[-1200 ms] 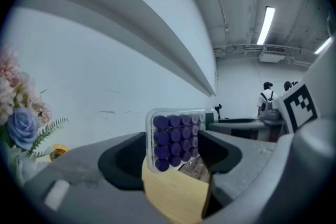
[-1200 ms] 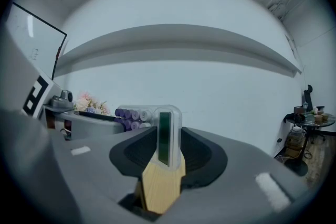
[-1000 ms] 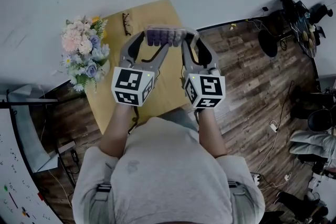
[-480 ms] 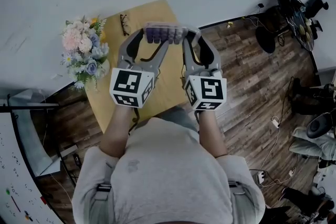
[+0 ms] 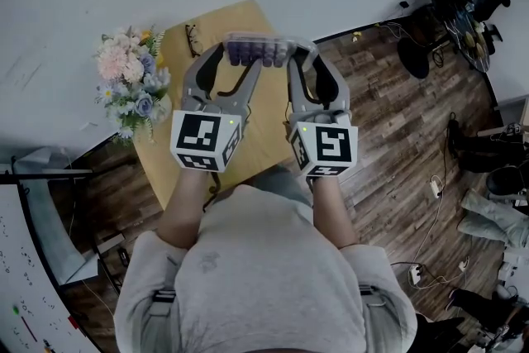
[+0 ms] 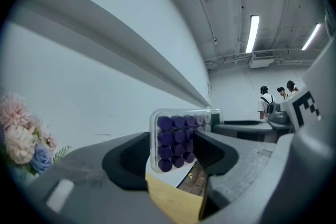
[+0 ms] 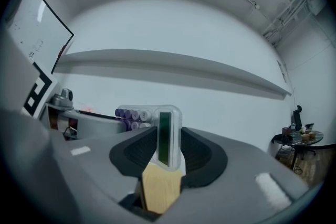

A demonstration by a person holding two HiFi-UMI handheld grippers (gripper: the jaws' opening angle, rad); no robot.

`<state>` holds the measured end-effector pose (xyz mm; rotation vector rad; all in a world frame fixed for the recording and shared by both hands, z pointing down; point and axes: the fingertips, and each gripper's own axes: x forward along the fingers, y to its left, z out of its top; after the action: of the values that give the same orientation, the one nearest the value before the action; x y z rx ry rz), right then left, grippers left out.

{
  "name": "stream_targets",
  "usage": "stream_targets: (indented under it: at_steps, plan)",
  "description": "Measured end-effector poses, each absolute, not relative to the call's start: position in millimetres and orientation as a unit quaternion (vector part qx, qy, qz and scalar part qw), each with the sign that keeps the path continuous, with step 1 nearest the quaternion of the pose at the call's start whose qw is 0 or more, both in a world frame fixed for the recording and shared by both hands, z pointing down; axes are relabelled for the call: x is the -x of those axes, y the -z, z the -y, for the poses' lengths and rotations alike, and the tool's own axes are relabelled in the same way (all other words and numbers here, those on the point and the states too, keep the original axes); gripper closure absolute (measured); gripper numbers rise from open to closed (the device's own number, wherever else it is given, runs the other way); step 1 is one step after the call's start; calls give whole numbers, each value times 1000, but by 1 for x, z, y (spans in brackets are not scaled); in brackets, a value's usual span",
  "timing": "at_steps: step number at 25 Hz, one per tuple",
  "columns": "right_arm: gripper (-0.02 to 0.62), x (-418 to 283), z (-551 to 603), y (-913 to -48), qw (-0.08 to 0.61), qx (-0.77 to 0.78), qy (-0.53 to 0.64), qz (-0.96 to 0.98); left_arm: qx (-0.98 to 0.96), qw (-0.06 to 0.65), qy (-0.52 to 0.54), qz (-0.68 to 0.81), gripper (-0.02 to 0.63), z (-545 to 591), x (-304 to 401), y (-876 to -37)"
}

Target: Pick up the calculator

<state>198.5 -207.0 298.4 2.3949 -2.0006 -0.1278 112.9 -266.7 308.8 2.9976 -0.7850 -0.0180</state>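
The left gripper (image 5: 242,58), its jaws just closing, is pinching the calculator (image 5: 260,52) at its keypad end. The right gripper (image 5: 302,58) is pinching the display end. Both jaws are hiding the calculator's edges.

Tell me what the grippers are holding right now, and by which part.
The calculator: the left gripper, whose jaws have just been closing, clamps its purple-key end; the right gripper clamps its display end.
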Motion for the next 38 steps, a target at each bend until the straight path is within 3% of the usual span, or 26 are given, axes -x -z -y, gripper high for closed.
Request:
stream_targets:
  at_steps: [38]
  plan:
    - [459, -185, 182, -268, -3, -773, 88, 629, -967, -11, 35, 250, 344, 243, -102, -278]
